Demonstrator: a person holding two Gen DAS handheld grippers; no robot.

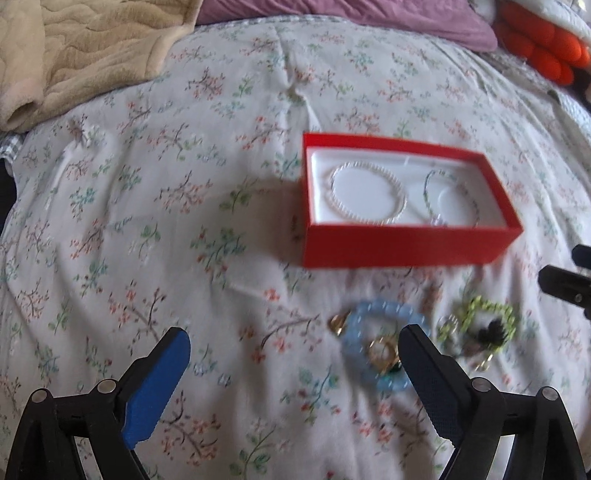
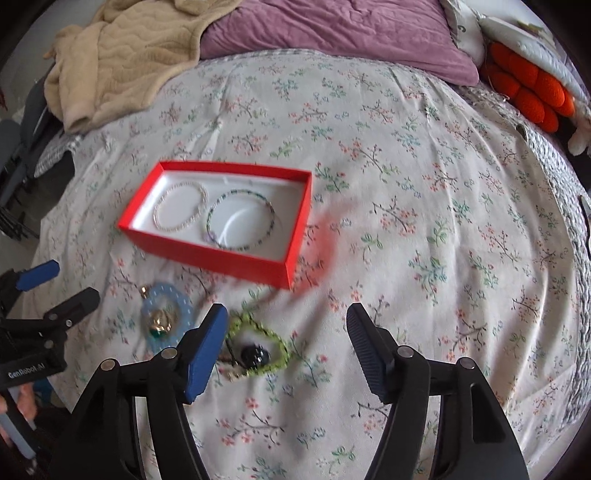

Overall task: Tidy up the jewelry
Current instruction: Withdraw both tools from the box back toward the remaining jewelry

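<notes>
A red box (image 1: 406, 247) (image 2: 207, 254) with a white lining lies open on the floral bedspread. It holds a pearl bracelet (image 1: 365, 194) (image 2: 181, 212) and a dark green bead bracelet (image 1: 450, 195) (image 2: 240, 218). In front of it lie a light blue bracelet (image 1: 376, 347) (image 2: 166, 317) with gold earrings (image 1: 382, 352) (image 2: 160, 317) on it, and a lime green bracelet (image 1: 480, 321) (image 2: 258, 343) around a black bead (image 2: 255, 354). My left gripper (image 1: 295, 354) (image 2: 66, 284) is open and empty, just left of the blue bracelet. My right gripper (image 2: 286, 332) is open and empty above the green bracelet.
A beige blanket (image 2: 125, 55) is bunched at the far left. A purple pillow (image 2: 332, 33) and an orange and white plush toy (image 2: 535, 85) lie at the far edge. The bedspread (image 2: 443, 221) stretches wide to the right of the box.
</notes>
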